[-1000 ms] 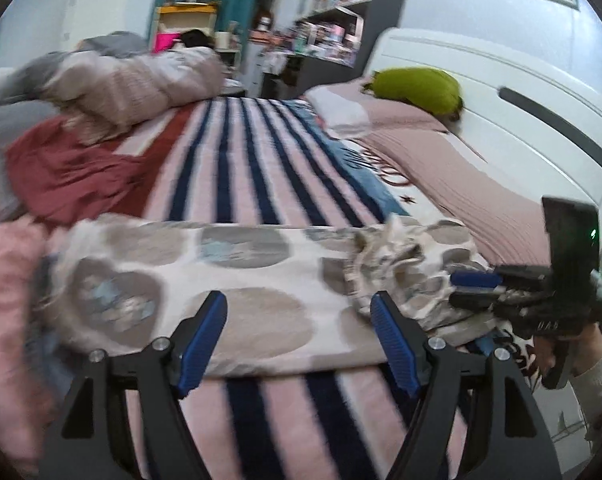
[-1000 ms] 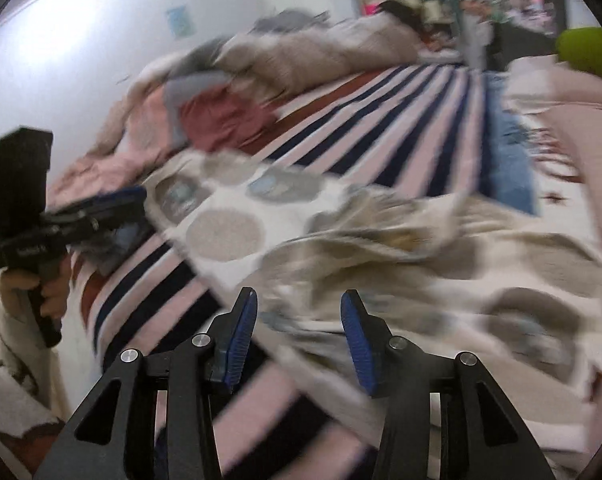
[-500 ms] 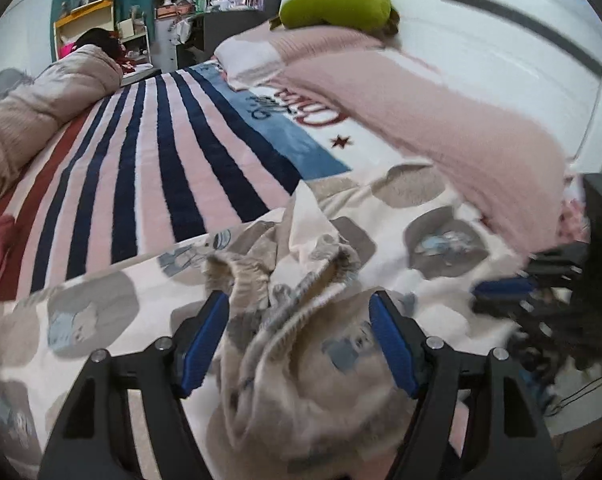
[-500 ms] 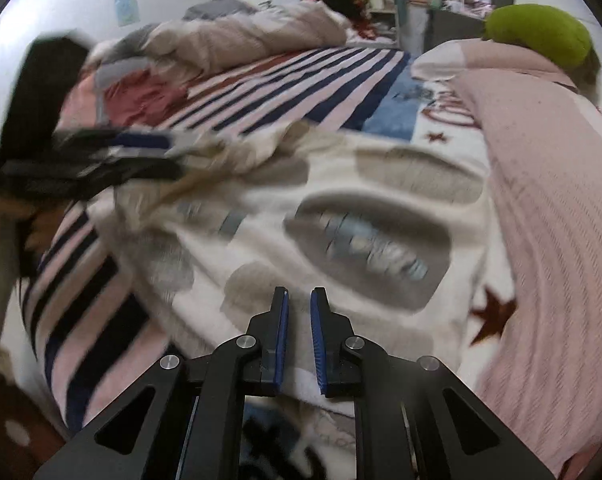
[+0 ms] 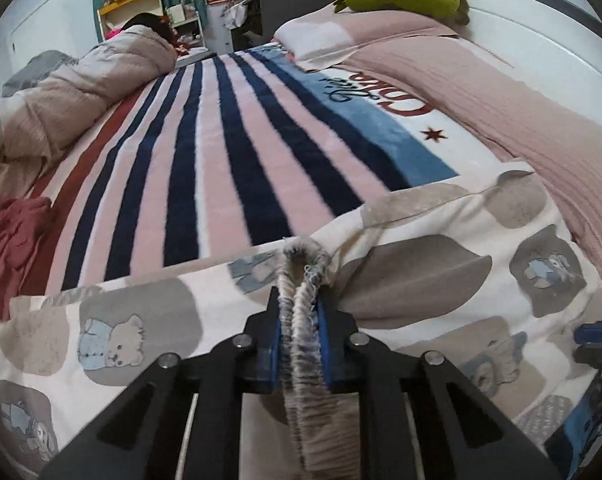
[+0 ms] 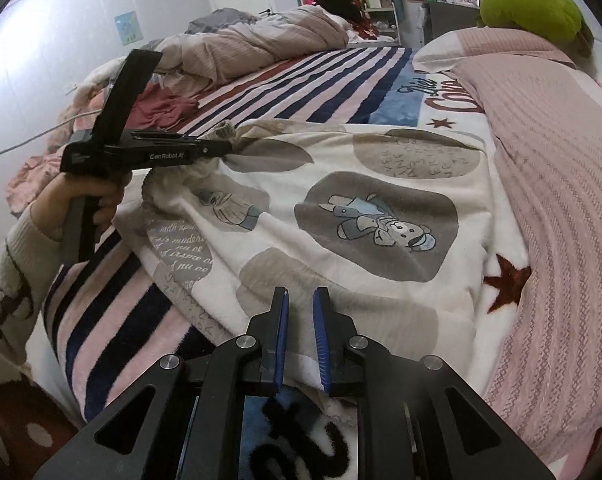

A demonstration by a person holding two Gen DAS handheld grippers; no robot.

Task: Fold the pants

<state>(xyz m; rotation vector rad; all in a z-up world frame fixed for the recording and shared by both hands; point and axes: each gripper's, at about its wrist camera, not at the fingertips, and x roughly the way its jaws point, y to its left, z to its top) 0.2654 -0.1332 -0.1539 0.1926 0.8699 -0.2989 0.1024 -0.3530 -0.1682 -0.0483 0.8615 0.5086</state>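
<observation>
The pants (image 5: pixel 441 280) are cream fleece with grey patches and bear prints, spread across the near part of the bed. They also show in the right wrist view (image 6: pixel 361 216). My left gripper (image 5: pixel 299 312) is shut on the ribbed waistband (image 5: pixel 301 264), which bunches up between its blue pads. In the right wrist view the left gripper (image 6: pixel 221 146) pinches that waistband at the pants' far left corner. My right gripper (image 6: pixel 299 316) hovers over the pants' near edge, its jaws a narrow gap apart with nothing between them.
A striped blanket (image 5: pixel 229 152) covers the bed. A pink knit cover (image 6: pixel 561 184) lies to the right, with a green pillow (image 6: pixel 529 10) at the headboard. A rumpled beige duvet (image 6: pixel 261 40) and red clothing (image 6: pixel 161 108) lie at the far left.
My left gripper went from wide open to shut on the waistband. My right gripper, nearly shut half a second ago, has opened a little.
</observation>
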